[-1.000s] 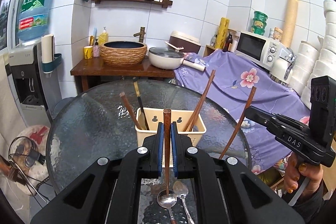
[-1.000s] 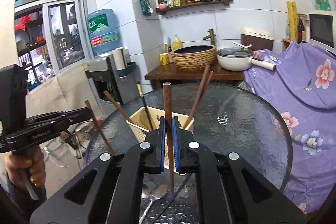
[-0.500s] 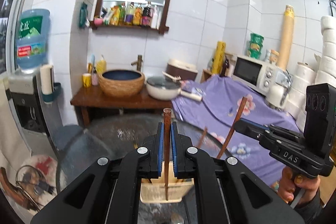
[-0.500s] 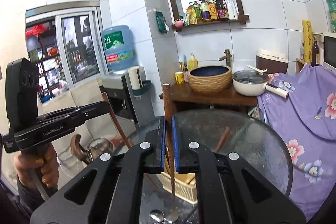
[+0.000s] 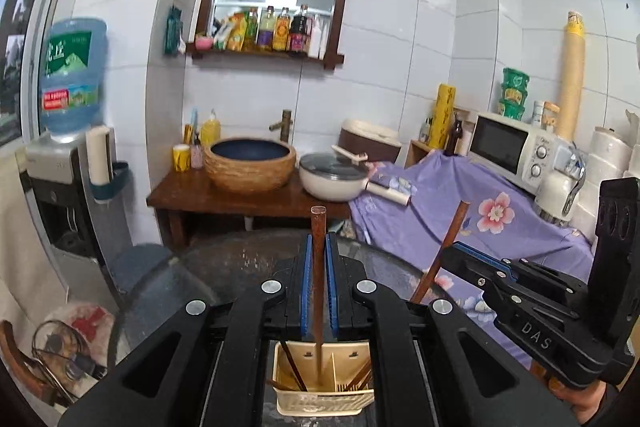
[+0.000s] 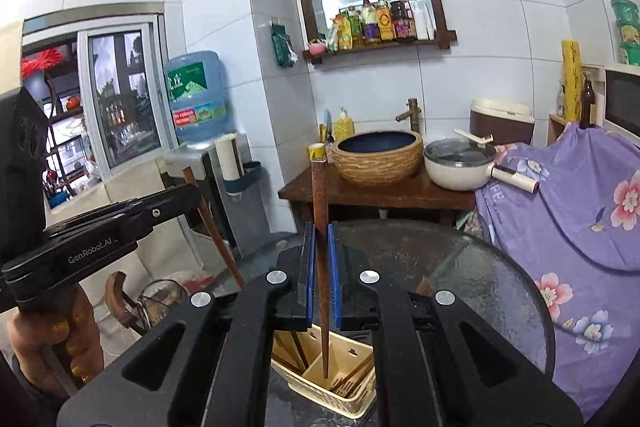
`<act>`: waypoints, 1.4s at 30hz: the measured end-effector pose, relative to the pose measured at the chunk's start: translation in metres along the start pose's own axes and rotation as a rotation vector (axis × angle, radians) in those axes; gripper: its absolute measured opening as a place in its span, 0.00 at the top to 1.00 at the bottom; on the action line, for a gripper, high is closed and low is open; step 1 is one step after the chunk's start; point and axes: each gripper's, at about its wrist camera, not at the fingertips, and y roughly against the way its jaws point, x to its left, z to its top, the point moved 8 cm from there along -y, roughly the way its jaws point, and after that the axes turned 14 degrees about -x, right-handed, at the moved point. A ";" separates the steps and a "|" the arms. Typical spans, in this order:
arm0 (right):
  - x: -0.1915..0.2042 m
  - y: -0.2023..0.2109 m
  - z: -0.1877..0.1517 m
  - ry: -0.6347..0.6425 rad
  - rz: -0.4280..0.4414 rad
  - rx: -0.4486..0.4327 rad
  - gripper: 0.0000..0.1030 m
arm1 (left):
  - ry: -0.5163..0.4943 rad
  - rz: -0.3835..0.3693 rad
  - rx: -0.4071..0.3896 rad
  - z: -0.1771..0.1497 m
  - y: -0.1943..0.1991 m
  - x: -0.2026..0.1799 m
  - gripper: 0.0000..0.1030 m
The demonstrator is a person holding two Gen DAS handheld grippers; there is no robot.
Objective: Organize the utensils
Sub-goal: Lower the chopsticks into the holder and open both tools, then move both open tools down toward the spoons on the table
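The left gripper (image 5: 319, 259) is clamped on a brown chopstick (image 5: 318, 267), held upright above the cream holder (image 5: 320, 401) on the glass table (image 6: 480, 279). The right gripper (image 6: 321, 251) is likewise clamped on another chopstick (image 6: 321, 227), its tip just above the holder's middle compartment. More chopsticks lean inside the holder.
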 end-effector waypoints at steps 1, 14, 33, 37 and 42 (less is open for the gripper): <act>-0.002 -0.003 -0.009 -0.001 -0.006 0.010 0.93 | 0.009 -0.002 0.012 -0.007 -0.003 0.002 0.93; -0.023 -0.022 -0.080 -0.026 -0.047 0.102 0.93 | 0.054 0.017 0.163 -0.097 -0.027 0.019 0.93; -0.029 -0.001 -0.099 -0.020 -0.089 0.057 0.55 | -0.014 0.031 0.078 -0.097 0.004 0.008 0.27; -0.029 0.023 -0.102 -0.017 -0.113 0.036 0.46 | -0.004 0.057 0.040 -0.100 0.023 0.013 0.07; -0.032 0.050 -0.117 -0.014 -0.140 0.042 0.38 | 0.007 0.085 0.067 -0.125 0.040 0.025 0.07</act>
